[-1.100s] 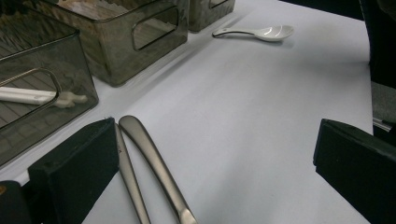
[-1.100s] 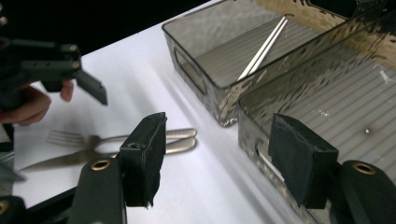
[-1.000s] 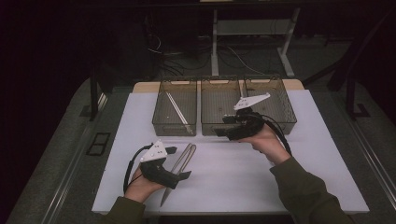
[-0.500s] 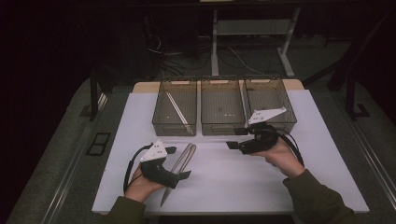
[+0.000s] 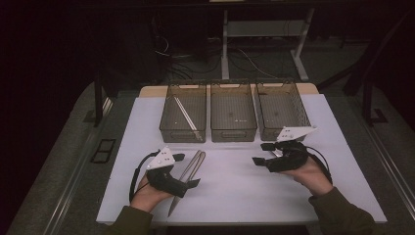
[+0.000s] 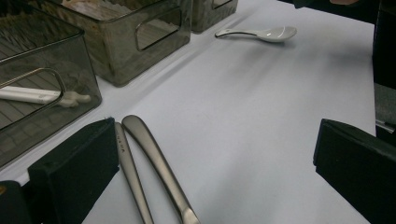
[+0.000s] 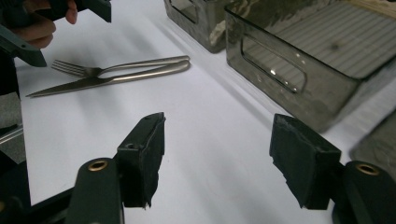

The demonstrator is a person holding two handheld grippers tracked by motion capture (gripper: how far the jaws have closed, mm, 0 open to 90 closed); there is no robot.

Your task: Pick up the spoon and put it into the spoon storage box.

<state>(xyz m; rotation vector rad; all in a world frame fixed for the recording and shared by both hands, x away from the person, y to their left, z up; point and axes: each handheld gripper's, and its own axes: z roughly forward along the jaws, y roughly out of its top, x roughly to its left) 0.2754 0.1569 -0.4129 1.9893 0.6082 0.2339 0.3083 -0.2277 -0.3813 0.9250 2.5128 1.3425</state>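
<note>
Left claw (image 5: 188, 170) rests released on the bench (image 5: 235, 196), straddling the knife (image 6: 133, 182) and fork (image 6: 161, 168) handles without gripping. Right claw (image 5: 263, 153), also released and empty, hovers near the right bin (image 5: 283, 110); a white spoon (image 6: 261, 33) lies beyond on the bench.

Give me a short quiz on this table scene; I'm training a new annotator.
1. True or false: the right gripper holds the spoon.
2. In the high view, which bin holds the white chopsticks? A left, B middle, C right.
3. Which two metal utensils have their handles between the left gripper's open jaws?

Key:
1. False. Its jaws are open and empty, and the spoon lies on the mat.
2. A, the left bin.
3. The fork and the knife.
</note>
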